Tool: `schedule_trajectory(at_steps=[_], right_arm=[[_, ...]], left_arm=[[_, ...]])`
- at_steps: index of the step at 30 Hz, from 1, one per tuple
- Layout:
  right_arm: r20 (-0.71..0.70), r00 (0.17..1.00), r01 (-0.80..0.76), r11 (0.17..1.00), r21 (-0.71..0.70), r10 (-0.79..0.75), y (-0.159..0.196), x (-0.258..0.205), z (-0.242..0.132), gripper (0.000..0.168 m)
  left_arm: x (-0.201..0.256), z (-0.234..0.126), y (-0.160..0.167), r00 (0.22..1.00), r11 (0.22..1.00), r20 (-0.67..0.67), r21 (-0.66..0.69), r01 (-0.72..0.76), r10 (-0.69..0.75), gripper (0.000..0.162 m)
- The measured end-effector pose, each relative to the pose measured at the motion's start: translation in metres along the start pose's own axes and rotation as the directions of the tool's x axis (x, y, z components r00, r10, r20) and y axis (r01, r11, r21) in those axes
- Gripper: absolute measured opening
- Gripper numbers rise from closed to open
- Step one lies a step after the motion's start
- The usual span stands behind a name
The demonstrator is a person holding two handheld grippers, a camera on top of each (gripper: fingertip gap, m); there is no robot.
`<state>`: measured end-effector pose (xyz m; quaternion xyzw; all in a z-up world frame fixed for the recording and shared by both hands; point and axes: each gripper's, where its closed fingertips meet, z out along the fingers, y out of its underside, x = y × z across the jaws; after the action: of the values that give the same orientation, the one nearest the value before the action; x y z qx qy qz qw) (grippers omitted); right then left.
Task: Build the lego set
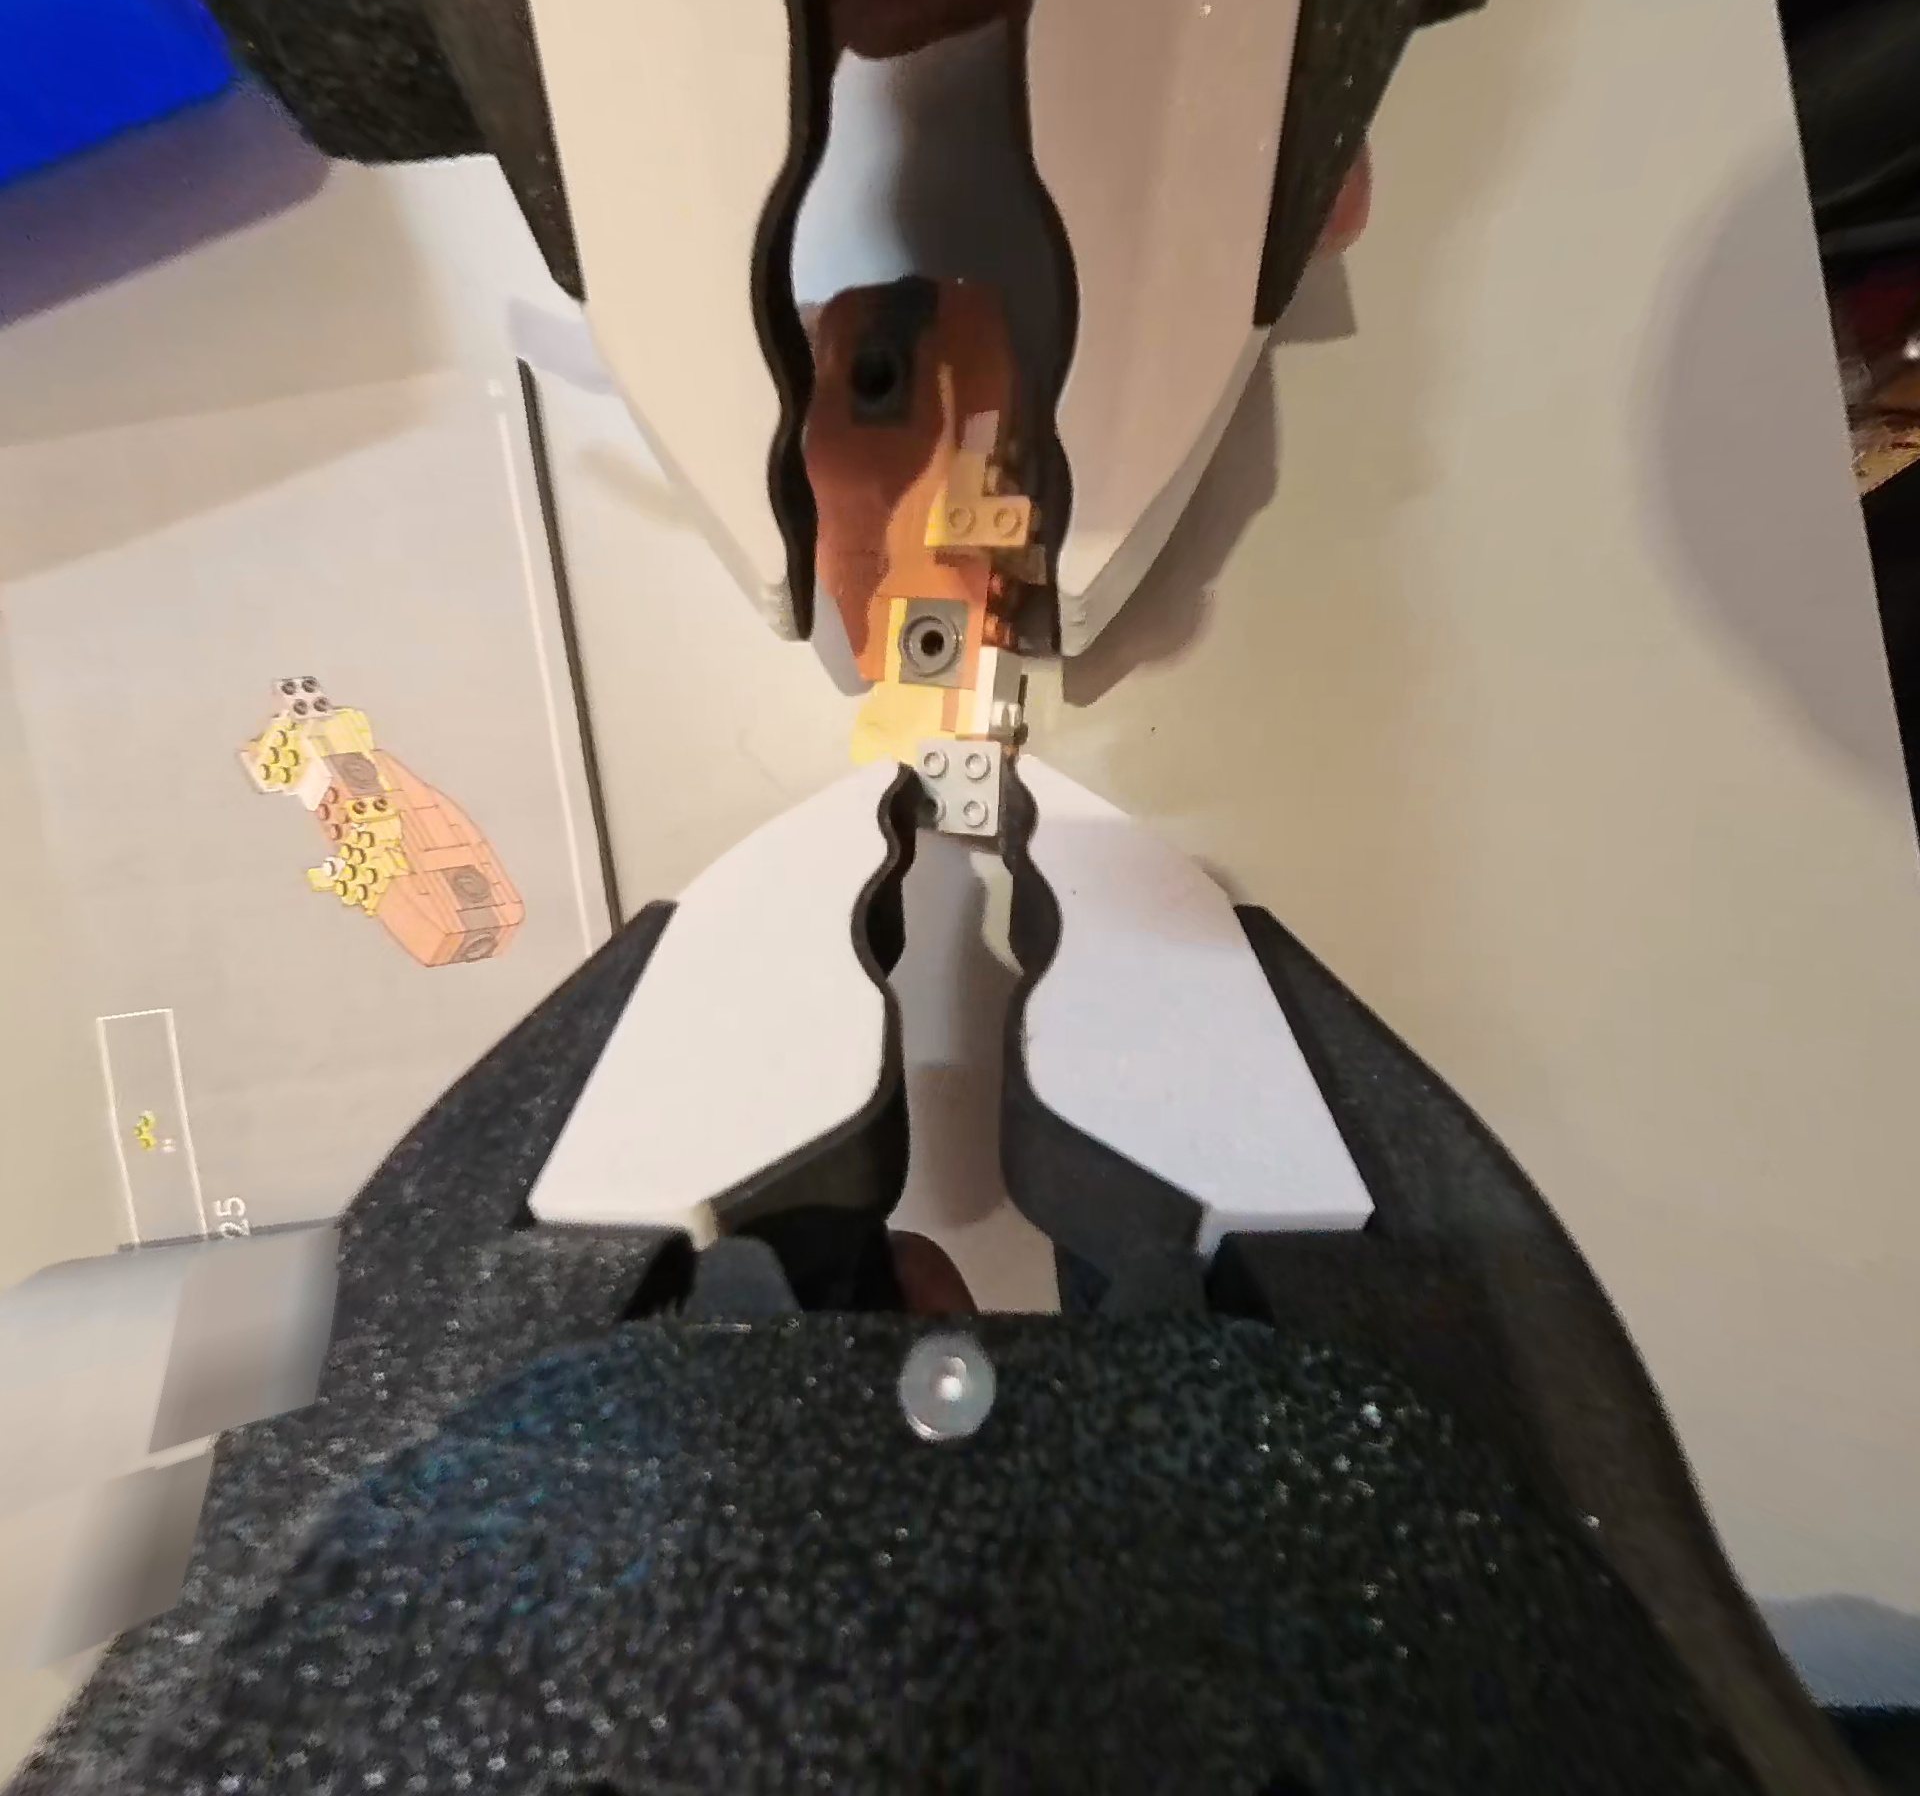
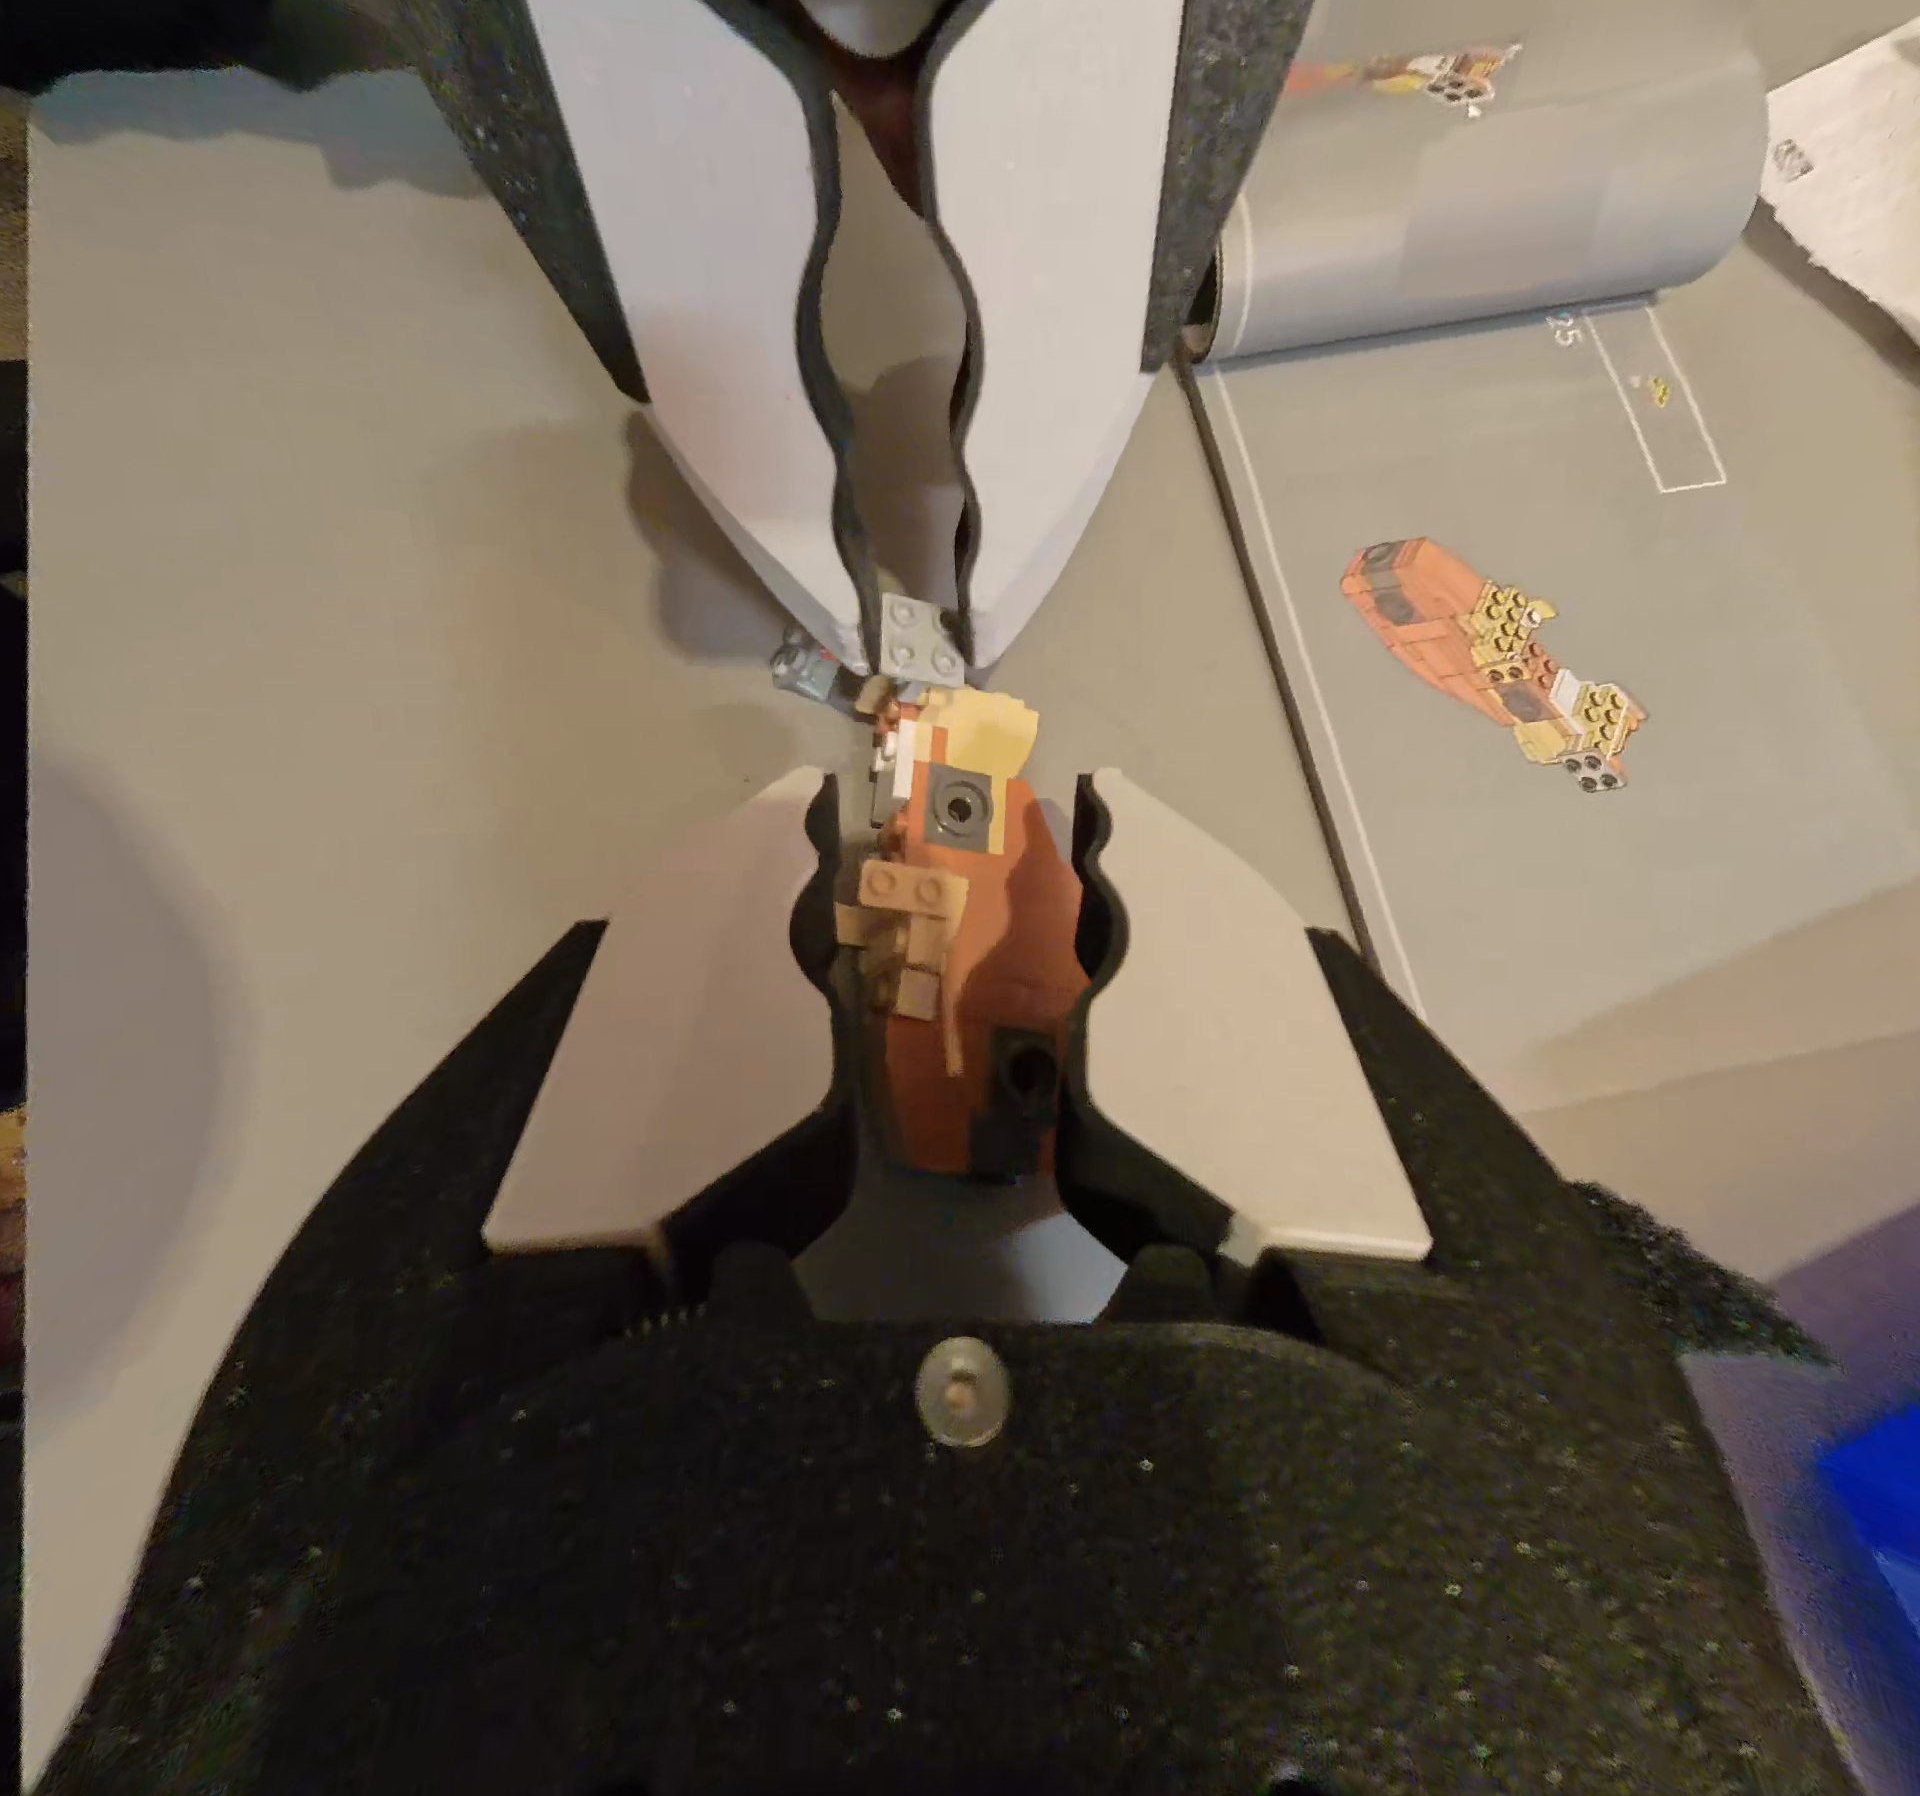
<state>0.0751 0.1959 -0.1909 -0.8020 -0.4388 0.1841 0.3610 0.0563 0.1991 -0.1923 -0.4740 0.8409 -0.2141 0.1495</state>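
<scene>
- The pads of the right gripper (image 2: 956,915) cover the sides of the brown model (image 2: 977,967); its underside is hidden.
- The left gripper (image 1: 961,811) hides the lower part of the grey plate (image 1: 961,785).
- A small grey piece (image 2: 805,671) beside the fingertips is too blurred to identify.
- The booklet (image 1: 312,655) is cut off by the left edge.
- A blue object (image 1: 94,11) is cut off at the corner.
</scene>
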Motion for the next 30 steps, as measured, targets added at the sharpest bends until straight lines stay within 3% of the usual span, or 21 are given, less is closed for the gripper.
schedule_trajectory(at_steps=[30], right_arm=[[-0.057,0.998,-0.019,0.997,0.073,0.023,-0.007,0.003,0.016,0.017]], left_arm=[[-0.007,-0.001,0.001,0.999,0.999,0.013,0.026,-0.047,0.047,0.015]])
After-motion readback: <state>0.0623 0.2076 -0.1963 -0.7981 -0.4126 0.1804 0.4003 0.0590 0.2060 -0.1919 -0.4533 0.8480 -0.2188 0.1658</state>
